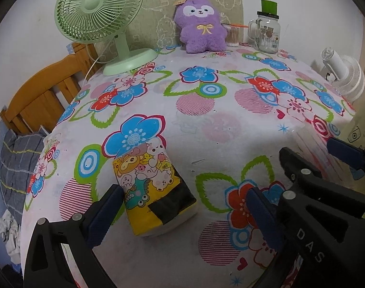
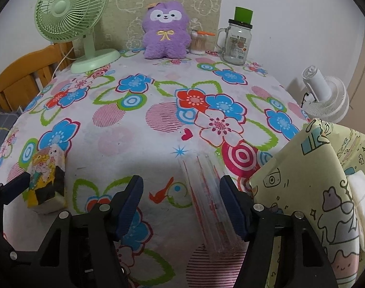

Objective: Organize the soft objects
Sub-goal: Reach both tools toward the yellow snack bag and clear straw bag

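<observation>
The left gripper (image 1: 182,204) stands open around the cartoon-printed tissue pack (image 1: 153,187) near the table's front edge, pads not yet pressing, while the right gripper (image 2: 181,204) gapes over a clear plastic packet (image 2: 211,206), holding nothing. This looks like the approach before a grasp; next, each needs lowering and closing. The purple plush (image 1: 201,26) sits far back.

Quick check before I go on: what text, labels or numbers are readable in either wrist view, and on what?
"DAS" – white letters on the black body of the left gripper, cut off by the frame edge.
Label with a barcode on the glass mason jar mug: too small to read.
Cartoon-print tissue pack: no legible words.
</observation>
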Demonstrator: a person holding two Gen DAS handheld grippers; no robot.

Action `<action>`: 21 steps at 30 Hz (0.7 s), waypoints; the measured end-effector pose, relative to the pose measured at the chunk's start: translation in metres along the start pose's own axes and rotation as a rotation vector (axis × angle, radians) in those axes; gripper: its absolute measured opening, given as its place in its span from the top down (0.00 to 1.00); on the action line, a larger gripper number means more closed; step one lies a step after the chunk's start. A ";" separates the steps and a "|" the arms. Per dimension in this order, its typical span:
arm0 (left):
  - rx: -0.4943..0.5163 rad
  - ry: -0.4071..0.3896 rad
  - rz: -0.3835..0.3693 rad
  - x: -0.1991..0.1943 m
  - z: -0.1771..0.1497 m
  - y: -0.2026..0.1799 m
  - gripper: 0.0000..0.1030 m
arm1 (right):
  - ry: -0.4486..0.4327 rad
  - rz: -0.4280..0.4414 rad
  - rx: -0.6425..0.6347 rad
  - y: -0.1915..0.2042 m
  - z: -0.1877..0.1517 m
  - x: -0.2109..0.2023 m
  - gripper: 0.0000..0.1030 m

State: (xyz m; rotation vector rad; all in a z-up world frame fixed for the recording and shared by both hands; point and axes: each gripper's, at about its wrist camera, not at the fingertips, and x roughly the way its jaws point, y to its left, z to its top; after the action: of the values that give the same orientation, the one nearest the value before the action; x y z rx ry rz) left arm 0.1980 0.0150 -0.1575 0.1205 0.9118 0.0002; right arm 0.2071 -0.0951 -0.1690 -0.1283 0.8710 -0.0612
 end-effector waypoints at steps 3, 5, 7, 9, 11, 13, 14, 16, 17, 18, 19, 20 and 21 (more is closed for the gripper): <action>0.003 0.004 0.005 0.001 0.002 -0.001 0.00 | 0.002 -0.009 -0.001 -0.001 0.002 0.002 0.37; 0.004 0.006 0.007 0.002 0.003 -0.002 0.00 | 0.003 -0.019 0.001 -0.002 0.003 0.004 0.39; 0.007 0.006 0.009 0.002 0.003 -0.002 0.00 | 0.006 -0.024 0.002 -0.003 0.004 0.005 0.40; 0.008 0.008 0.009 0.003 0.004 -0.003 0.00 | 0.005 -0.040 0.001 -0.004 0.005 0.005 0.44; 0.008 0.005 0.007 0.003 0.005 -0.002 0.00 | -0.004 -0.051 0.006 -0.005 0.005 0.003 0.46; 0.007 0.008 0.008 0.003 0.006 -0.003 0.00 | 0.000 -0.062 0.005 -0.005 0.006 0.003 0.46; 0.008 0.009 0.008 0.004 0.006 -0.003 0.00 | -0.002 -0.072 0.003 -0.005 0.007 0.003 0.46; 0.016 0.009 0.002 0.003 0.007 -0.006 0.00 | 0.005 -0.082 0.006 -0.007 0.007 0.003 0.46; 0.021 0.006 0.000 0.003 0.007 -0.007 0.00 | 0.004 -0.084 0.009 -0.008 0.007 0.004 0.46; 0.025 0.002 -0.001 0.002 0.008 -0.008 0.00 | 0.003 -0.088 0.012 -0.010 0.007 0.004 0.46; 0.029 0.000 -0.002 0.002 0.008 -0.010 0.00 | 0.004 -0.091 0.016 -0.011 0.007 0.004 0.45; 0.033 -0.001 -0.001 0.002 0.008 -0.010 0.00 | 0.008 -0.089 0.019 -0.012 0.007 0.005 0.43; 0.036 0.001 0.001 0.003 0.008 -0.011 0.00 | 0.013 -0.091 0.022 -0.013 0.007 0.006 0.43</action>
State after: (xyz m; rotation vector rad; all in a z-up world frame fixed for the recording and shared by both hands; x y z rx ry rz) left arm 0.2057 0.0031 -0.1560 0.1549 0.9127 -0.0152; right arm 0.2165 -0.1076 -0.1675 -0.1469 0.8774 -0.1566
